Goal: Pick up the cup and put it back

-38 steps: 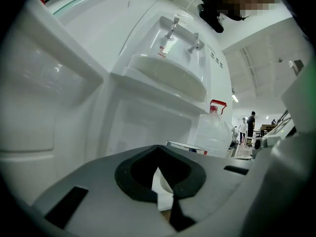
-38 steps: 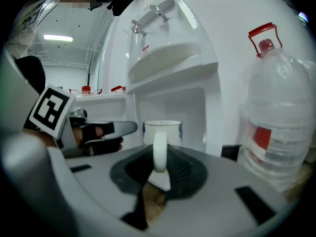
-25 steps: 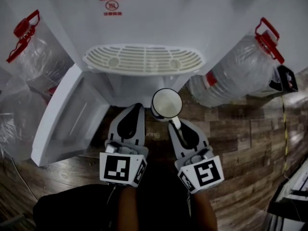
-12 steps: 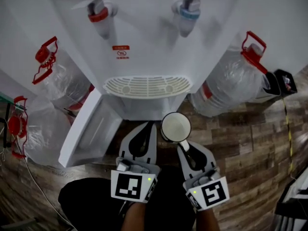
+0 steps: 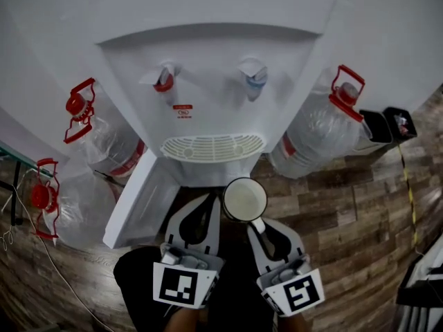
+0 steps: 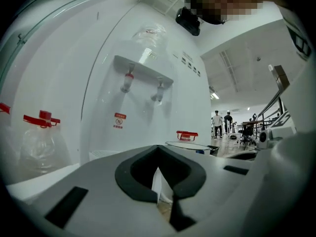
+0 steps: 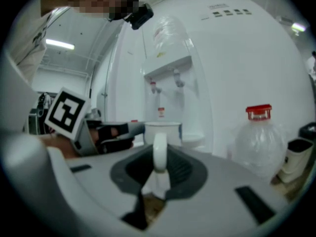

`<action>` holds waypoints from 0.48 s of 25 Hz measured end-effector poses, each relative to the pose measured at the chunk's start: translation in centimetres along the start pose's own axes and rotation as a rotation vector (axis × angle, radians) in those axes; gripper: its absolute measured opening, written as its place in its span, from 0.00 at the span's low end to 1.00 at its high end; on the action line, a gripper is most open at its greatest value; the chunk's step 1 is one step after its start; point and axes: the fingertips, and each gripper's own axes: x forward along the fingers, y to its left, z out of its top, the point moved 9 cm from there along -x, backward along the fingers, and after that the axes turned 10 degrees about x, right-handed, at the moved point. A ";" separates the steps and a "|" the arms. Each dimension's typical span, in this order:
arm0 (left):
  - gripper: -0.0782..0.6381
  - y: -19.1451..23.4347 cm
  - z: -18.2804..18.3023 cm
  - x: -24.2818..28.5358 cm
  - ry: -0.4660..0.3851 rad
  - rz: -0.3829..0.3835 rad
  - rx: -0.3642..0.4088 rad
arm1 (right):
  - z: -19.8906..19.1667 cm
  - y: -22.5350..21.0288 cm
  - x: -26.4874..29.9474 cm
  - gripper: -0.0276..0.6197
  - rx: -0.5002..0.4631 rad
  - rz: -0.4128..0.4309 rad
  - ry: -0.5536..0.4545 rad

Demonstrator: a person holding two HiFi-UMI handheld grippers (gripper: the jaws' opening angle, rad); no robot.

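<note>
The left gripper [image 5: 206, 203] has risen, its jaws together on nothing. Just right of it the cup [image 5: 244, 199], upright, has climbed from low down to just in front of the drip tray [image 5: 212, 146] of the water dispenser [image 5: 208, 61]. The right gripper [image 5: 257, 227] carries it, jaws pinched shut on the handle [image 7: 159, 152]. The pick-up looks done; putting the cup back remains.

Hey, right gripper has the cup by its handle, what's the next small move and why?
Probably ease the cup forward over the drip tray: the right gripper holds its handle, and it hangs short of the tray.
</note>
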 end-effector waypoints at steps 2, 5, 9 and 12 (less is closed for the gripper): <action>0.12 0.4 1.2 -0.1 -0.001 -0.011 0.004 | 1.3 0.9 -0.2 0.15 0.006 -0.003 -0.012; 0.12 1.2 3.3 0.1 0.007 -0.029 -0.002 | 3.3 2.2 -0.5 0.15 0.017 -0.019 -0.011; 0.12 2.1 6.8 0.1 0.009 -0.059 -0.051 | 7.1 3.9 -1.1 0.15 0.070 -0.019 -0.001; 0.12 2.6 9.8 -0.7 0.027 -0.072 -0.047 | 10.3 5.5 -1.6 0.15 0.057 -0.021 0.021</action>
